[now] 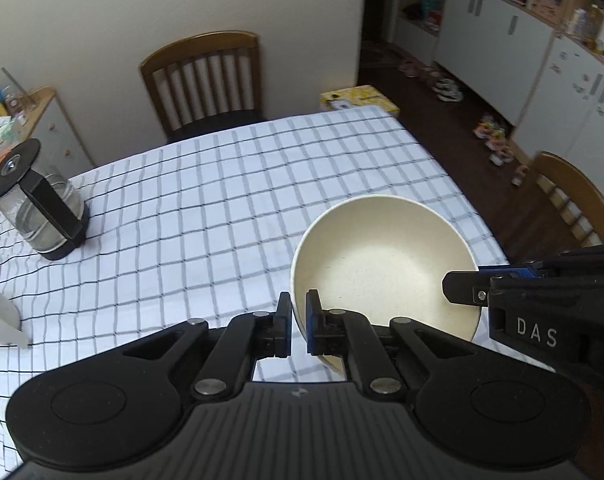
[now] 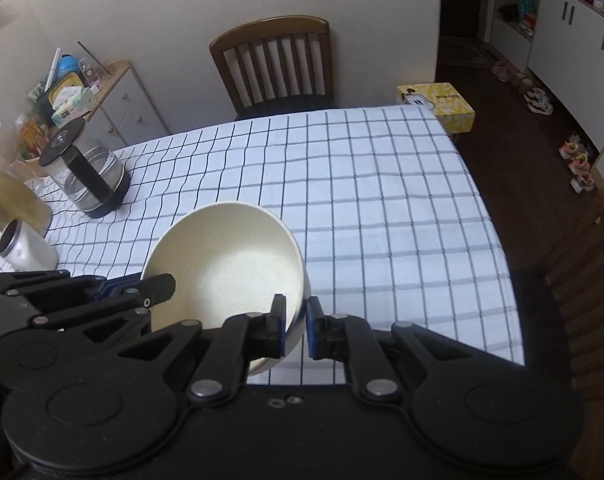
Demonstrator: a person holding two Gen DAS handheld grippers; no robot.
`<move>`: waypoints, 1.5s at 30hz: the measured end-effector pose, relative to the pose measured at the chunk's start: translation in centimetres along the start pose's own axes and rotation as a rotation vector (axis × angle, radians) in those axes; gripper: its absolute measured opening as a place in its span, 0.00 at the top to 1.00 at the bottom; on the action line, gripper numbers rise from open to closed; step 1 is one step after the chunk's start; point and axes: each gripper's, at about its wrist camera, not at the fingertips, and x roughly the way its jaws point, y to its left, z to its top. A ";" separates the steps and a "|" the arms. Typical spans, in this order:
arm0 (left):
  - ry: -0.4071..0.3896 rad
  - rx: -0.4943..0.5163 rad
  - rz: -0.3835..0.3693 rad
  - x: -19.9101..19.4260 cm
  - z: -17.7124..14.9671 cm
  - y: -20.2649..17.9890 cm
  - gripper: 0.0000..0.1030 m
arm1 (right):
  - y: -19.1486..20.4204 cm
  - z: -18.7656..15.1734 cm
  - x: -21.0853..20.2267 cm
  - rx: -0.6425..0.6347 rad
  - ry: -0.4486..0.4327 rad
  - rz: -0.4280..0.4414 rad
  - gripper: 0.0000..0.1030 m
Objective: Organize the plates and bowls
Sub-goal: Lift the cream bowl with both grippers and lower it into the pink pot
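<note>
Table [image 1: 230, 184]: covered by a checked cloth, with a wide bare stretch in the middle, probably left free as the place where dishes get gathered.
Kettle [image 1: 42, 208]: glass, black lid and handle, standing upright near the table's left edge, well apart from the bowl, so it is out of the working path.
Bowl [image 1: 381, 256]: cream, empty, tilted with its mouth toward the cameras, over the near right part of the table; whether its base touches the cloth cannot be told (the underside is hidden).
Left gripper [image 1: 298, 322]: straddles the bowl's near-left rim, one pad outside the wall and one inside, fingers closed down to the thickness of the rim, so clamped on it as far as I can judge.
Right gripper [image 2: 294, 328]: takes the opposite rim in the same way, one pad in, one pad out, pinched on the wall.
Why two grips: opposite holds on a thin rim likely steady a tilted bowl for carrying.
No plates show in either view.
</note>
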 end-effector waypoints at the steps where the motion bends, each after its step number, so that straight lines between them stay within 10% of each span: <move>1: 0.000 0.008 -0.013 -0.6 -0.5 -0.5 0.95 | -0.3 -0.8 -0.8 0.006 -0.002 -0.003 0.90; 26: 0.144 0.291 -0.234 0.2 -13.3 -14.0 0.94 | -9.4 -20.7 -7.2 0.287 0.071 -0.154 0.90; 45: 0.191 0.327 -0.234 3.1 -15.2 -14.3 0.94 | -10.1 -22.2 -4.7 0.296 0.136 -0.156 0.88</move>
